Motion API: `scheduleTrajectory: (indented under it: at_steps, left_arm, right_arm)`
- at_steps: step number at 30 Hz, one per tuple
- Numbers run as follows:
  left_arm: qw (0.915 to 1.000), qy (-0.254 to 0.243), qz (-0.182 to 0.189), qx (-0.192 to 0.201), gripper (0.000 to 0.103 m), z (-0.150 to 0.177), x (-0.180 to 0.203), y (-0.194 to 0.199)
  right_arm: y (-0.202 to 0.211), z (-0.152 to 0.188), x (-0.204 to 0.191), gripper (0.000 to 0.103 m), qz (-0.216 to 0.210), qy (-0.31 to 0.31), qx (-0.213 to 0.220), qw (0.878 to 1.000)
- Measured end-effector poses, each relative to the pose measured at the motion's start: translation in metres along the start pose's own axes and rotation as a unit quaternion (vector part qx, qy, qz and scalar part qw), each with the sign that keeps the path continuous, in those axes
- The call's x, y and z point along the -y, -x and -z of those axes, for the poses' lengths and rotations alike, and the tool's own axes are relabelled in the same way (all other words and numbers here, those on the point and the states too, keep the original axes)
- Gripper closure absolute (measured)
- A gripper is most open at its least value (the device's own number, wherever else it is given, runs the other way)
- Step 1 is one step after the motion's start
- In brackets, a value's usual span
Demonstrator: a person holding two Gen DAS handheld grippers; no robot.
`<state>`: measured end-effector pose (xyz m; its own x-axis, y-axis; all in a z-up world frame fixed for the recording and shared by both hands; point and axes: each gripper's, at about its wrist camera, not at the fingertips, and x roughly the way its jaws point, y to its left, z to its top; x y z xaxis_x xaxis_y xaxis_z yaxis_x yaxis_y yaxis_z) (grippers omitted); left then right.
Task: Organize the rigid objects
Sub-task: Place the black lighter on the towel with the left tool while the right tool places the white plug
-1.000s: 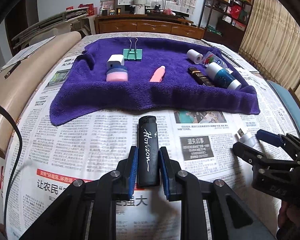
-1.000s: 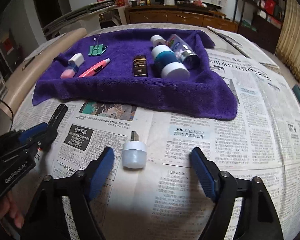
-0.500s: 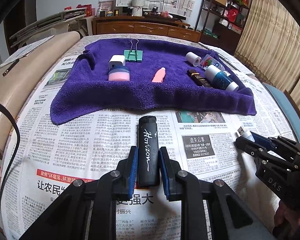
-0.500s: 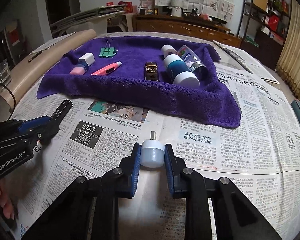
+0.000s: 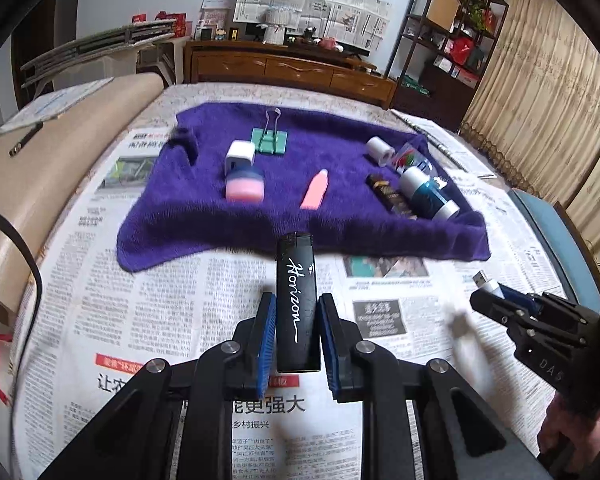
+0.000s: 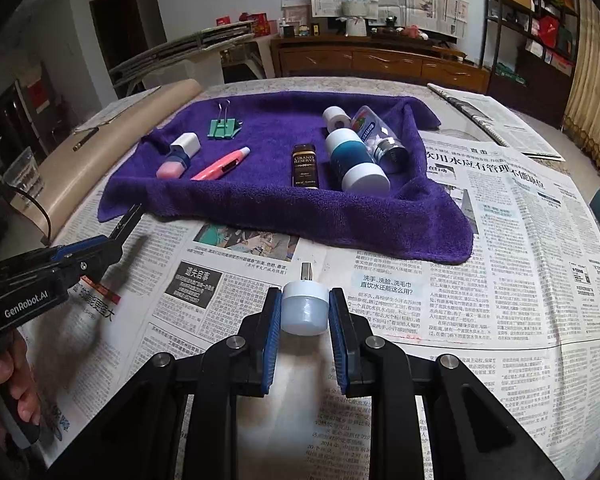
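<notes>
My left gripper [image 5: 296, 316] is shut on a black lighter [image 5: 296, 300] marked "Horizon" and holds it above the newspaper, short of the purple towel [image 5: 260, 208]. My right gripper [image 6: 304, 312] is shut on a small white USB light [image 6: 304, 308] with its plug pointing forward, lifted above the newspaper. The right gripper also shows at the right of the left wrist view [image 5: 496, 298], and the left gripper at the left of the right wrist view [image 6: 116, 236]. On the towel [image 6: 340, 216] lie a green binder clip [image 6: 222, 126], a pink pen [image 6: 222, 164] and several other small items.
Newspaper [image 6: 500, 260] covers the table around the towel. A blue-and-white bottle [image 6: 356, 160], a brown box [image 6: 305, 166] and a white roll [image 6: 336, 118] crowd the towel's right part. A beige board [image 5: 40, 184] lies along the left edge. A wooden cabinet [image 6: 380, 60] stands behind.
My right gripper closed on the USB light and lifted it. My left gripper, still holding the lighter, rose and the towel now looks a little farther off.
</notes>
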<state>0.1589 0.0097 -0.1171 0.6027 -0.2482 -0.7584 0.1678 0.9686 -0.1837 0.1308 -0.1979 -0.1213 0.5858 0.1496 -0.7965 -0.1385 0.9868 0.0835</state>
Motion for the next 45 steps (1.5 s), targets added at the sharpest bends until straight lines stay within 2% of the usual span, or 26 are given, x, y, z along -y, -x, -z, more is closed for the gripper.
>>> scheduleTrajectory:
  at_steps: [9,16,22,28,38,45]
  left_arm:
    - [0.9999,-0.015,-0.001,0.008,0.082,-0.035,0.012,0.005]
    - [0.9998,-0.018,0.001,0.008,0.082,-0.066,0.010,-0.007]
    - [0.9996,-0.025,0.007,-0.012,0.082,-0.088,0.004,-0.035]
    - [0.9987,-0.024,0.015,-0.043,0.082,-0.104,-0.004,-0.070]
    - [0.9952,-0.035,0.015,-0.090,0.082,-0.117,-0.004,-0.115]
    - [0.9932,-0.051,0.008,-0.104,0.082,-0.118,-0.006,-0.130]
  right_arm:
    - [0.005,-0.017,0.005,0.080,-0.020,-0.003,-0.002,1.000]
    - [-0.001,-0.056,0.012,0.080,-0.039,-0.008,0.004,0.999]
    - [-0.023,-0.102,0.000,0.080,-0.056,0.010,0.007,0.998]
    - [-0.066,-0.130,-0.014,0.080,-0.072,0.029,-0.029,0.997]
    - [-0.113,-0.134,-0.027,0.080,-0.073,0.077,-0.090,0.990]
    - [-0.129,-0.131,-0.030,0.080,-0.079,0.103,-0.101,0.986]
